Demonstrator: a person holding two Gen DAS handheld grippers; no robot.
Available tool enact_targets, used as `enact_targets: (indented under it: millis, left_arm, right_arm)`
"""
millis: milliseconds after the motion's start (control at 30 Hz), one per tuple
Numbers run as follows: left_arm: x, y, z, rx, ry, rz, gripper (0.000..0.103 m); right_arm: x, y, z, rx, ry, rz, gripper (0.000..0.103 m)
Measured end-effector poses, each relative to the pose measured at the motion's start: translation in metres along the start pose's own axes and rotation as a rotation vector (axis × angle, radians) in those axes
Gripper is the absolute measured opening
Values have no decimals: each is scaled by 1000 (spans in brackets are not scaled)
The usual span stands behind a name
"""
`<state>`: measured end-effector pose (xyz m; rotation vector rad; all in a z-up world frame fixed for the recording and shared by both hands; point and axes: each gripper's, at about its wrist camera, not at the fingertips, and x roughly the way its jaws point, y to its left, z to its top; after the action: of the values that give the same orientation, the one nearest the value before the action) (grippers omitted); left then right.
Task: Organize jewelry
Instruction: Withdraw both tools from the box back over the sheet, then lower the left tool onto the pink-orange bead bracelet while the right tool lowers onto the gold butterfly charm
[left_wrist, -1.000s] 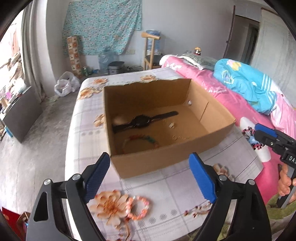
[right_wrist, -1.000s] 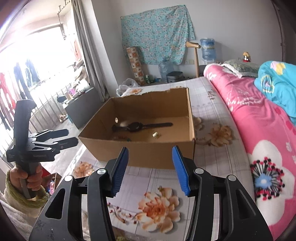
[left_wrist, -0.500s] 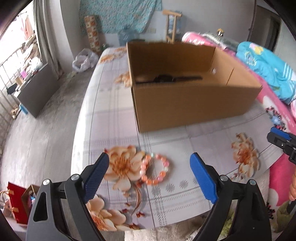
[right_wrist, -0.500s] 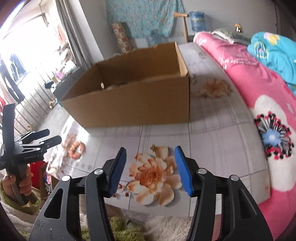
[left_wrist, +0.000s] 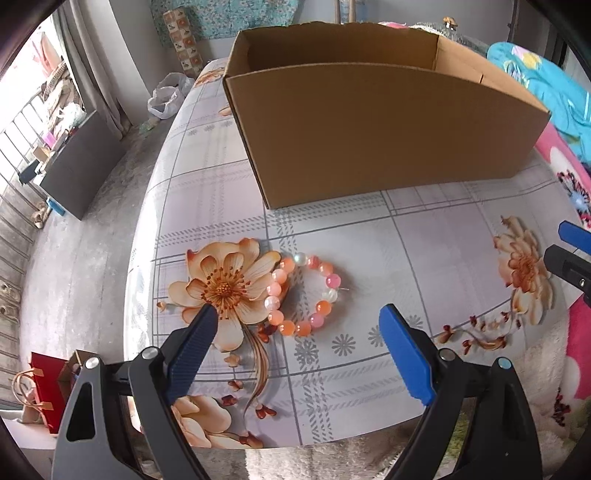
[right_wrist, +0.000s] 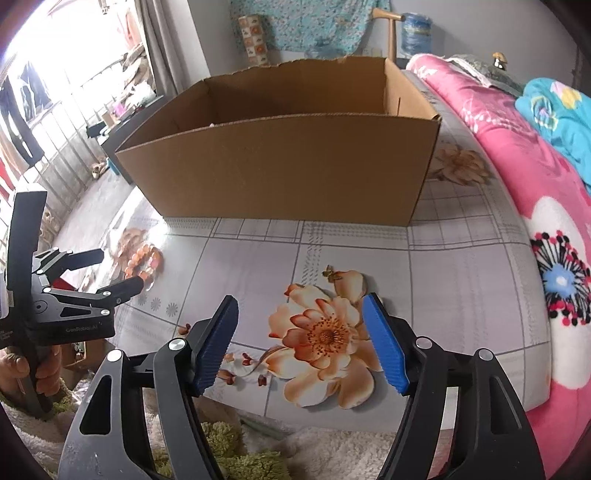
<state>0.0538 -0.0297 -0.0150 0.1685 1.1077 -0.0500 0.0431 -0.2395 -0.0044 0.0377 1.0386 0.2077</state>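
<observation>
One beaded bracelet (left_wrist: 302, 294) of orange, pink and whitish beads lies flat on the surface (left_wrist: 424, 251), which is covered by a checked cloth with printed orange flowers, to the near left of one open cardboard box (left_wrist: 384, 125) and apart from it. Two grippers are in view. The left gripper (left_wrist: 297, 321) hangs above the near side of the bracelet with its blue fingers (left_wrist: 404, 354) spread wide to either side of it, neither one touching a bead. The right gripper (right_wrist: 300, 315) is over a printed flower (right_wrist: 325, 339) nearer the right edge of the surface; its jaws are opening, with nothing between them. In the right wrist view the bracelet (right_wrist: 142, 260) is blurred and partly screened by the left gripper (right_wrist: 116, 269), whose handle is held by one hand (right_wrist: 35, 373) cut off at the frame edge. In the left wrist view only the tip of the right gripper (left_wrist: 570, 251) shows at the right margin. The box's near wall hides its floor, so its contents cannot be made out. A pink flowered blanket (right_wrist: 517, 166) lies along the right side, and one red bag (left_wrist: 46, 391) stands on the floor at near left.
</observation>
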Motion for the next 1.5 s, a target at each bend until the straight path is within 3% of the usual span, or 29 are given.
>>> enact_targets:
  millis: [600,867,1167,1367,1500]
  left_arm:
    - [16,-5,-1,15,24,24,87]
    - [-8,-10,-20,60,-151,-120,86]
    - [10,-8,-20,63,-147,-170,38]
    - [26,-4,-13,85,-92,-163,25]
    - [23,-3,-11,90,-103,-155,18]
  right_arm:
    - [16,-3,5,3,54,17,67]
    - [14,-25,2,65,54,33,67]
    - [19,-35,1,105,66,43,67]
    - [22,-39,3,110,64,55,66]
    - [24,-39,3,96,53,57,57]
